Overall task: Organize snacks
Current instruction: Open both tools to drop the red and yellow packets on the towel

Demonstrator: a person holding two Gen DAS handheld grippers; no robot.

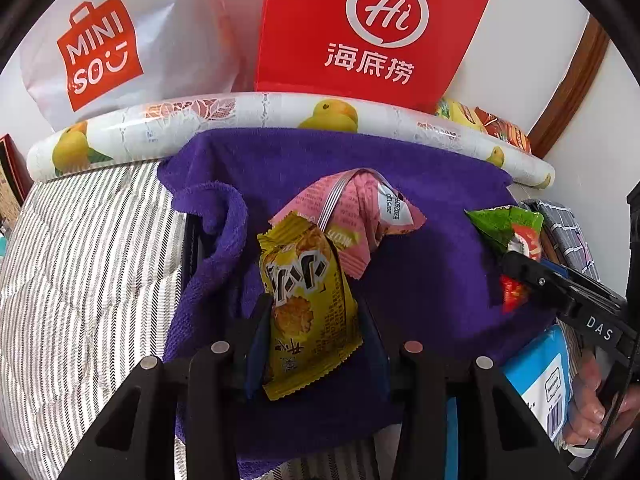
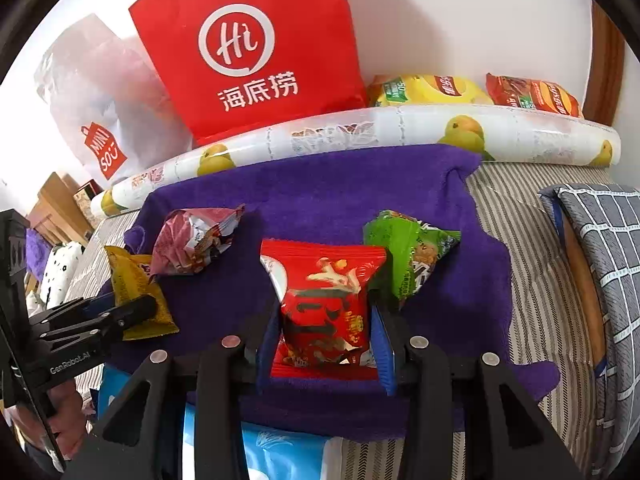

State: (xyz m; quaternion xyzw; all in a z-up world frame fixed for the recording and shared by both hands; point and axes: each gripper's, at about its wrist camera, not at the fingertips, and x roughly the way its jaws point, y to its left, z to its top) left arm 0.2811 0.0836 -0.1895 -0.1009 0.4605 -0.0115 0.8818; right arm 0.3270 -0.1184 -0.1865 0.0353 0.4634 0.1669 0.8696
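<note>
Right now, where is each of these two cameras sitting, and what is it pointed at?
Left wrist: rides the left gripper, looking along its fingers at the yellow snack packet they clamp; the person's hand shows.
Right wrist: rides the right gripper, facing the red snack packet it clamps; the left gripper shows at left.
Both see the purple towel, pink packet, green packet and red bag.

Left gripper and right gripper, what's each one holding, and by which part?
Left gripper clamps the yellow snack packet across its middle; right gripper clamps the red snack packet by its sides.
</note>
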